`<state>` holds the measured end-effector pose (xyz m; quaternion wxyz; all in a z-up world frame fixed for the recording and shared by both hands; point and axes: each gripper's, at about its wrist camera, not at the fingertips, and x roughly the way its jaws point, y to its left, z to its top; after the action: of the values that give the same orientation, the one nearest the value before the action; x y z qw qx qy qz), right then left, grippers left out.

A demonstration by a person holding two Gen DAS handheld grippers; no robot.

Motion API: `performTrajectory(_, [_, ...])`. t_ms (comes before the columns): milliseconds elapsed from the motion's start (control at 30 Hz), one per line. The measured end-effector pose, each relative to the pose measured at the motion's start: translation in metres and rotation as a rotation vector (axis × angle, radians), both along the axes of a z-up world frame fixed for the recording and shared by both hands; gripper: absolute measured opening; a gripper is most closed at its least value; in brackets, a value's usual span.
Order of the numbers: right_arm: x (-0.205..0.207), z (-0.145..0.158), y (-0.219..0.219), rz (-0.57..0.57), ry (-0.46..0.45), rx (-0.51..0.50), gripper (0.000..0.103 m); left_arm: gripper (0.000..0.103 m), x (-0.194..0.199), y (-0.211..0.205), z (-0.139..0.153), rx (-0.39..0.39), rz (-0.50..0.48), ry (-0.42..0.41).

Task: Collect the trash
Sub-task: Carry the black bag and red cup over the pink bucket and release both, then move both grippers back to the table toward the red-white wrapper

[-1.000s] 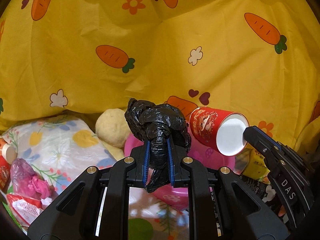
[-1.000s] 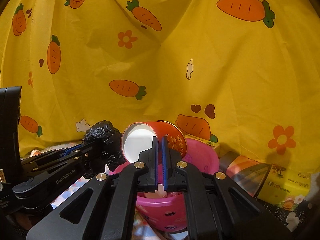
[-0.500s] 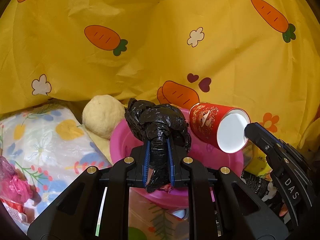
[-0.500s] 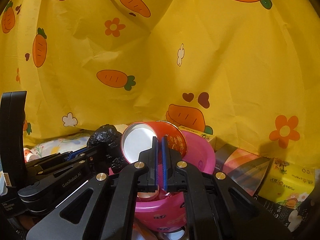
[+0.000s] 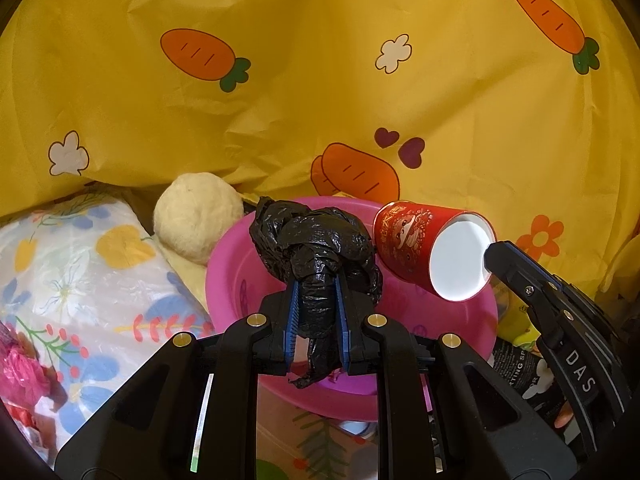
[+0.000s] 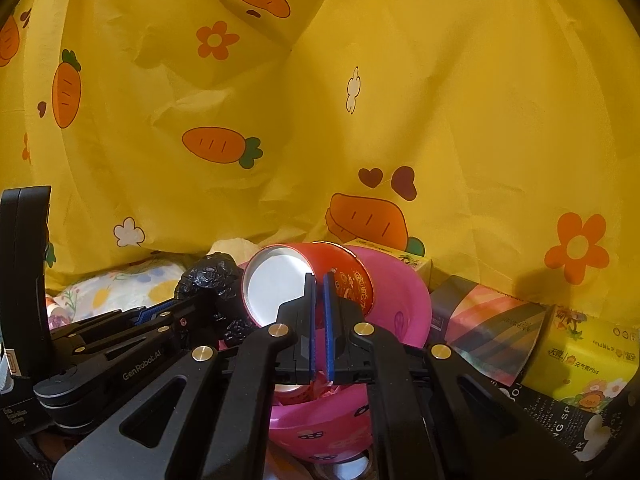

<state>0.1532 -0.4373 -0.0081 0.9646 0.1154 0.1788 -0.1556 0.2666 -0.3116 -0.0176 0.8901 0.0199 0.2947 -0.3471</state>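
Left wrist view: left claw clamped on black bag wad, held directly over pink basin. Right claw closed on rim of red paper cup, cup tipped on side, long axis roughly level, open mouth facing right, also above basin's right half. Both loads sit over basin; release likely needs only straight drop. Cream ball far left of basin.

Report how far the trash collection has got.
Done: some pink scraps already lie in the pink basin. In hand: the left gripper is shut on a knotted black plastic bag, the right gripper on the rim of a red paper cup; both hang over the basin, neither dropped in. Left: releasing both, then the pink plastic bag at far left.
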Motion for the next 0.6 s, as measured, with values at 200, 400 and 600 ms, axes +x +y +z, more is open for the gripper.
performTrajectory(200, [0.003, -0.001, -0.001, 0.003, 0.006, 0.002, 0.005, 0.034, 0.001, 0.003, -0.002, -0.005, -0.012, 0.013])
performTrajectory(400, [0.005, -0.005, -0.001, 0.01, 0.019, 0.011, 0.005, 0.067, 0.001, 0.019, 0.002, -0.044, 0.019, 0.009])
performTrajectory(600, [0.007, -0.006, -0.003, 0.011, 0.022, 0.029, 0.021, 0.088, -0.006, 0.043, 0.01, -0.063, 0.095, -0.03])
